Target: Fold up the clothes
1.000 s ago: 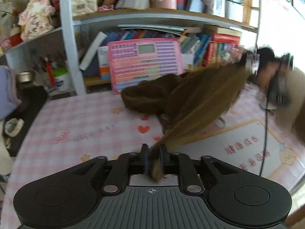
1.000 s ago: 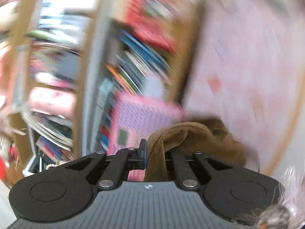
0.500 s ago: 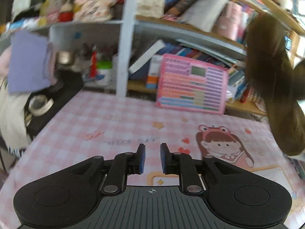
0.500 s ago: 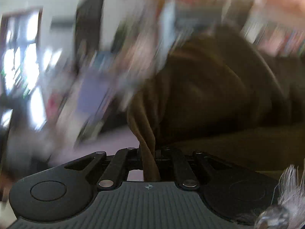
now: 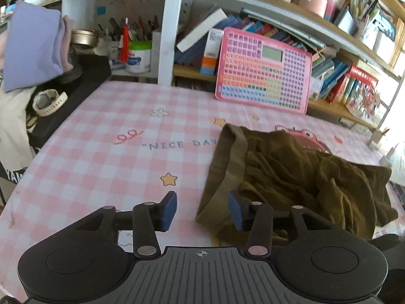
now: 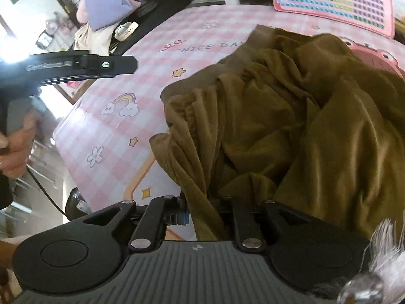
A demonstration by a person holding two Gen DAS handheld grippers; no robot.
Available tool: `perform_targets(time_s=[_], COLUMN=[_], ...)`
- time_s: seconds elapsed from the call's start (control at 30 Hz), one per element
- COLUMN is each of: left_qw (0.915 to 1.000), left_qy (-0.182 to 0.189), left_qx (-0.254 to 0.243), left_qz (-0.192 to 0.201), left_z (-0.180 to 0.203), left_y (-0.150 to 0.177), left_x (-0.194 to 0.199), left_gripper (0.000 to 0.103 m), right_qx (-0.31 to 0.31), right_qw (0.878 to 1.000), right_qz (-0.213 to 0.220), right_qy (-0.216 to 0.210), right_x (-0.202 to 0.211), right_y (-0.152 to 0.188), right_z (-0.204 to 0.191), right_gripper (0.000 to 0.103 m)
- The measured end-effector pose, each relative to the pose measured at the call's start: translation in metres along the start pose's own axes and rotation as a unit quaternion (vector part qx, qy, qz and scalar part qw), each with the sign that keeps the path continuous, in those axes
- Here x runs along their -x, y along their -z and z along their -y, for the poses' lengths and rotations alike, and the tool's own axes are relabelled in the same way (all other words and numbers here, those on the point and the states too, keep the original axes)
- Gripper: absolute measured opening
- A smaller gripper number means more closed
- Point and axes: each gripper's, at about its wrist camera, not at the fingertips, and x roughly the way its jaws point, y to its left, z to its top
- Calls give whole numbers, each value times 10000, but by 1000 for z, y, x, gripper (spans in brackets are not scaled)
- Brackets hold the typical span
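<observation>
Lying crumpled beside left gripper (image 5: 202, 210), brown garment (image 5: 291, 177), jaws opening

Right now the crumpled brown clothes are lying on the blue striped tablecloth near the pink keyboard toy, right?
Not quite. The tablecloth is pink and white checked, not blue striped; the left wrist view shows it clearly. The rest holds: the crumpled brown clothes lie on it, near the pink keyboard toy leaning against the shelf.
</observation>
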Motion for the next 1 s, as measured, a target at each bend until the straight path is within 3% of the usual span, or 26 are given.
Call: perform_targets(time_s=[0.2, 0.33, 0.5, 0.63, 0.77, 0.87, 1.0], left_qw=[9990, 9974, 9929, 9897, 9884, 9900, 9944], left_qy=[93, 417, 781, 738, 994, 1177, 1037], left_qx=[-228, -464, -724, -783, -796, -601, -129], left_qz=[-364, -356, -529, -942, -822, -501, 146], left_z=[3, 10, 22, 32, 36, 32, 5], left_y=[1, -5, -21, -24, -22, -29, -42], left_x=[-26, -42, -77, -105, -103, -85, -43], left_gripper=[51, 51, 50, 45, 2, 2, 2], right_qx=[-148, -349, -1092, -1905, -2655, -3101, -3370], right_qw=[9998, 9991, 9913, 9699, 9353, 9114, 8939], right_qz=[21, 194, 685, 1190, 1462, 1556, 1637], right_qy=[153, 113, 250, 936, 1827, 2213, 2462], right_x=[1, 15, 48, 73, 88, 94, 98], right_y=[6, 10, 14, 26, 46, 59, 63], right_z=[-1, -2, 11, 29, 47, 60, 71], right_gripper=[15, 34, 43, 43, 43, 43, 44])
